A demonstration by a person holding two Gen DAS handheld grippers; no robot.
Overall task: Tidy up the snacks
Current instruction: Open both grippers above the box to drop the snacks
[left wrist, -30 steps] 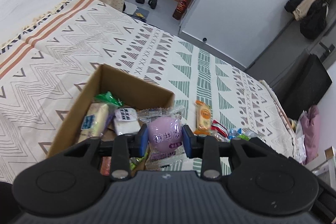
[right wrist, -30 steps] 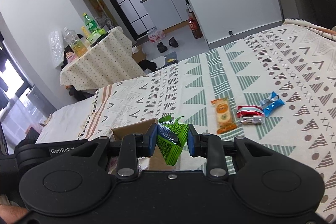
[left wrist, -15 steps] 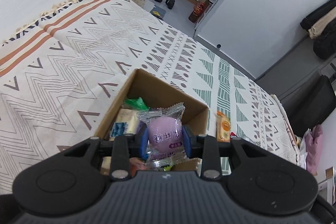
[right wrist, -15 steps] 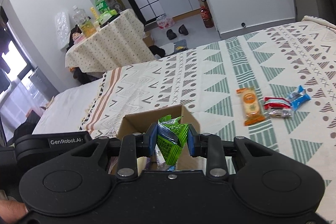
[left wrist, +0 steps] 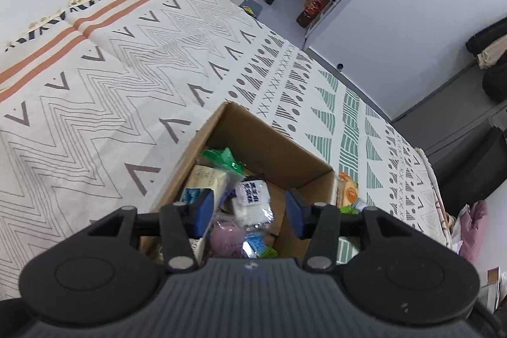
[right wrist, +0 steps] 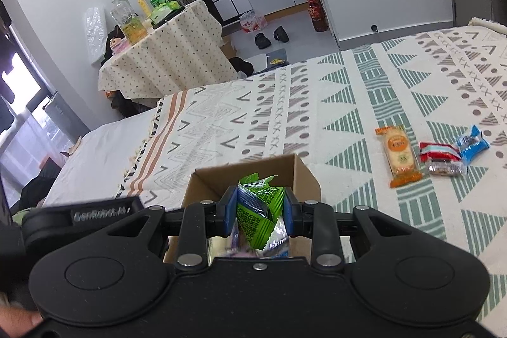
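A cardboard box (left wrist: pixel 279 148) with several snack packets stands on the patterned bedspread. My left gripper (left wrist: pixel 248 214) is open and empty just above the box. The purple snack (left wrist: pixel 225 239) lies in the box below it, beside a white packet (left wrist: pixel 252 200) and a green one (left wrist: pixel 221 157). My right gripper (right wrist: pixel 259 209) is shut on a green snack packet (right wrist: pixel 258 211) above the near part of the box (right wrist: pixel 253 171). An orange packet (right wrist: pixel 398 154), a red one (right wrist: pixel 439 152) and a blue one (right wrist: pixel 472 144) lie on the bedspread to the right.
The patterned bedspread (left wrist: pixel 95 84) covers the bed around the box. A table with bottles under a dotted cloth (right wrist: pixel 164 49) stands beyond the bed. Shoes (right wrist: pixel 269 37) lie on the floor by white cabinets. The orange packet (left wrist: pixel 348 190) lies right of the box.
My left gripper has opened and the purple snack has dropped into the box. My right gripper has moved over the box, still holding the green packet.
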